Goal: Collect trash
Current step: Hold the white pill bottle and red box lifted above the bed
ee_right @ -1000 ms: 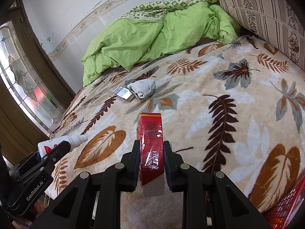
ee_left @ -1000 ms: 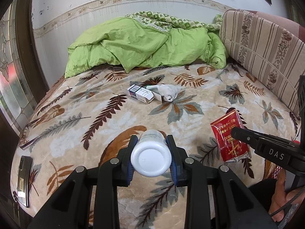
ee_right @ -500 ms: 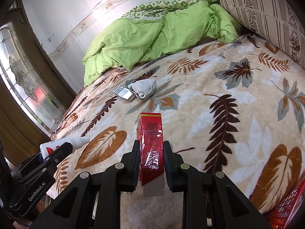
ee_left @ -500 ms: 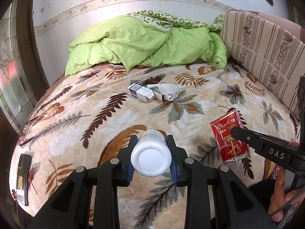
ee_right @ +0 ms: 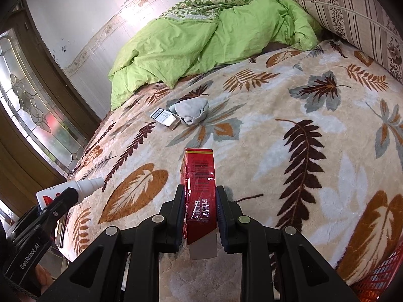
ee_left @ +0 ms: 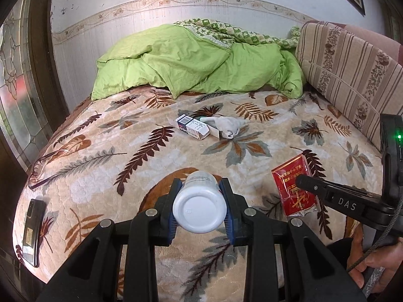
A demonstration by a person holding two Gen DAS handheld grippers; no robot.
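Observation:
My left gripper [ee_left: 199,196] is shut on a white plastic bottle [ee_left: 199,209], its round base facing the camera, held above the leaf-patterned bed. The bottle also shows in the right wrist view [ee_right: 70,188] at the left. My right gripper [ee_right: 200,201] is shut on a red cigarette pack [ee_right: 200,183], held on edge over the bed; the pack shows in the left wrist view [ee_left: 293,186] at the right. A small white and blue carton [ee_left: 192,127] and a crumpled grey sock [ee_left: 226,124] lie together mid-bed.
A green duvet [ee_left: 191,60] is bunched at the far end. A striped cushion [ee_left: 352,75] lines the right side. A dark phone [ee_left: 31,229] lies at the bed's near left corner. A red basket [ee_right: 380,279] sits at the lower right. A stained-glass door [ee_right: 30,110] stands left.
Both grippers keep their hold. The left wrist view has drawn back and tilted up slightly, so the bed sits lower in frame. The right gripper has barely moved.

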